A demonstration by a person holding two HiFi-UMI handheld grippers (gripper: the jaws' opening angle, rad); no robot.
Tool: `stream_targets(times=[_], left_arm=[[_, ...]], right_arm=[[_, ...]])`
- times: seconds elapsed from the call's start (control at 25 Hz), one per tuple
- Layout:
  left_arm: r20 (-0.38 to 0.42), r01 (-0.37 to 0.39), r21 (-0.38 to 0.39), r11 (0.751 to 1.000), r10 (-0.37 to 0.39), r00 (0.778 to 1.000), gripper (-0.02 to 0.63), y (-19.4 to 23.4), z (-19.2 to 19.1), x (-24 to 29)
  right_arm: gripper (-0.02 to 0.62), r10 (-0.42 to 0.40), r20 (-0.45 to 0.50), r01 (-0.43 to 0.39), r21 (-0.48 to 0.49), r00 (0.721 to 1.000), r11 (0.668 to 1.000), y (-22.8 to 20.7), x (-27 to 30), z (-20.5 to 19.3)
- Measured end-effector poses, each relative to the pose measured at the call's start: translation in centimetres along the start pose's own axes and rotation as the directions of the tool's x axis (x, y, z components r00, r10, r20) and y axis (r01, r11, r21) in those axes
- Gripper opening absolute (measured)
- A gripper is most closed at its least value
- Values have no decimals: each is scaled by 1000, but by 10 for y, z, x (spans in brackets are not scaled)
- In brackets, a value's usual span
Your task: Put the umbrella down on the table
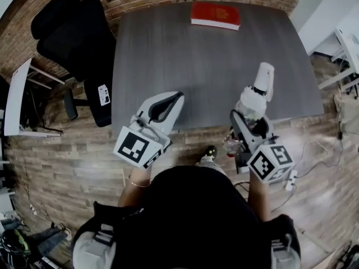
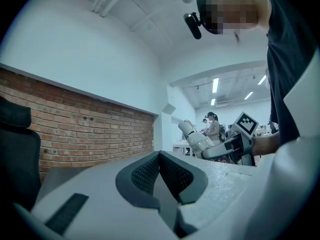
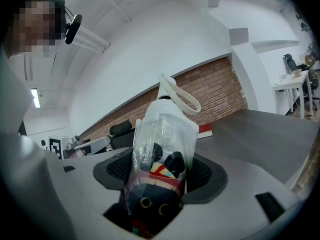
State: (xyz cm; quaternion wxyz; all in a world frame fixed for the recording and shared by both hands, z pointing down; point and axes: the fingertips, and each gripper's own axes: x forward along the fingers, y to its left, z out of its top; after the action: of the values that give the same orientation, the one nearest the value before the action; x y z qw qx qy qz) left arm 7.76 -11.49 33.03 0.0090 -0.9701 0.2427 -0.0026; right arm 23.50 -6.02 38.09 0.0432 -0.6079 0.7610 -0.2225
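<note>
- The folded compact umbrella [image 1: 257, 94] has a white handle with a strap loop and a dark, colour-banded canopy inside a clear plastic sleeve. You have it pinched in the jaws of your right gripper [image 3: 161, 171].
- It is not down yet. It sits at the near edge of the grey wood-grain worktop [image 1: 185, 66], with the handle over the surface and the canopy end back over the plank floor by your feet.
- The right jaws stand wide because they clamp the thick bundled canopy, the textured pads pressing on either side of the sleeve. Gripping the bulky part leaves the slim handle free to lead onto the worktop.
- The long axis runs along the line of the jaws, from you towards the far edge. The handle points away from you, towards the brick wall, and the canopy tip points back at you. The umbrella looks slightly raised at the handle end rather than flat.
- No view shows whether the underside touches the worktop. I judge it to be just clear of it.
- Your left gripper [image 1: 168, 106] has its jaws pressed together on nothing. It hovers at the same near edge, well apart from the umbrella, and plays no part in the hold.
- A flat red book [image 1: 215, 14] lies at the far edge, and a black office chair [image 1: 70, 32] stands to the left.
</note>
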Motion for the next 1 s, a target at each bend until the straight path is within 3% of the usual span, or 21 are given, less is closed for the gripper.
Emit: stream_targets(times=[0.2,0.48,1.0], left_arm=[[-62,-41,-30,999,39,997,2,-1,-11,35],[-81,-125,-36,991,122,989,2,4,-21,59],[-113,-224,-53,973,217,970,2,34,-39,63]], right_arm=[[290,29,-31,-29,6,999,1000,-35,14,14],[290,84,-64,-83,22,994,996,-68,32,18],[291,135,-130,-132,39,982,991,-84,76,11]])
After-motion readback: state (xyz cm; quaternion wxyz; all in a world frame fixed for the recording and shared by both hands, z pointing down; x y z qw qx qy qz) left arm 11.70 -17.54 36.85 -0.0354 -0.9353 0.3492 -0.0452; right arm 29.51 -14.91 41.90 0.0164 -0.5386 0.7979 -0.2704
